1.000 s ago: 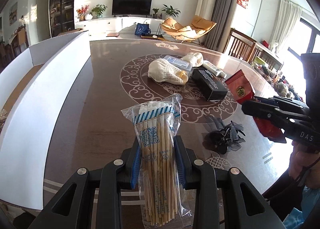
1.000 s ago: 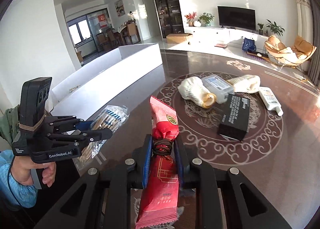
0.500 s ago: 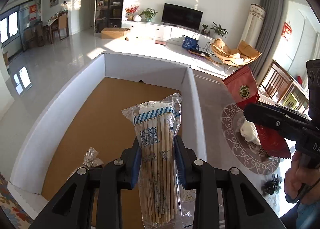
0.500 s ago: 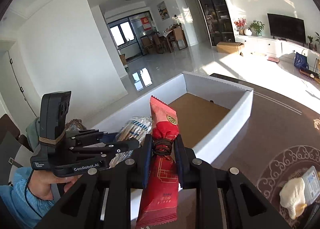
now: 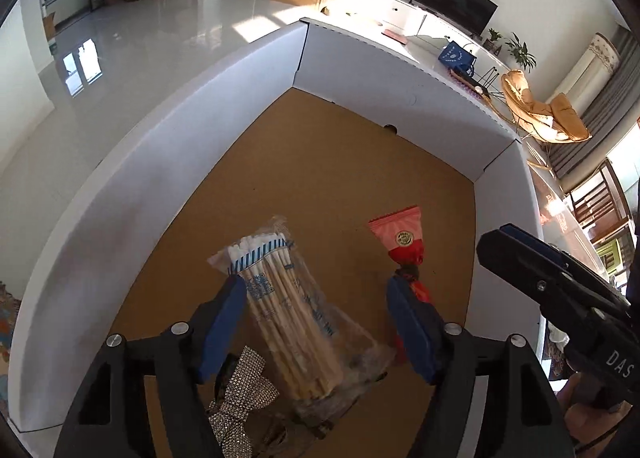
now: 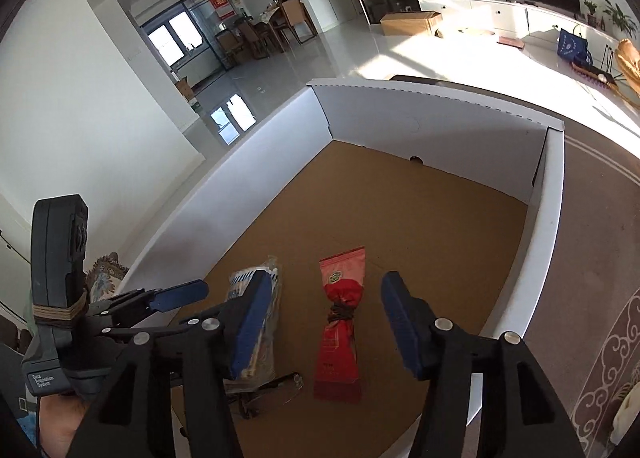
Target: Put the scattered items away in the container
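Left claw (image 5: pixel 316 322) jaws apart, holding nothing. Bag of wooden sticks (image 5: pixel 288 306) lies between them on the box floor, long axis running lower right to upper left of frame.

Right claw (image 6: pixel 320 322) also spread wide, empty. Red snack packet (image 6: pixel 340 334) sits centred between its jaws, long axis up-frame, just beside the sticks.

White cardboard box (image 5: pixel 168 162) also holds a rhinestone bow (image 5: pixel 240 390) at lower left. Both drops look done; next pickups lie on the desk (image 6: pixel 592 266), frame right, nearer the right claw.

Matt cardboard box (image 5: pixel 192 162), glossy red packet (image 6: pixel 340 322)
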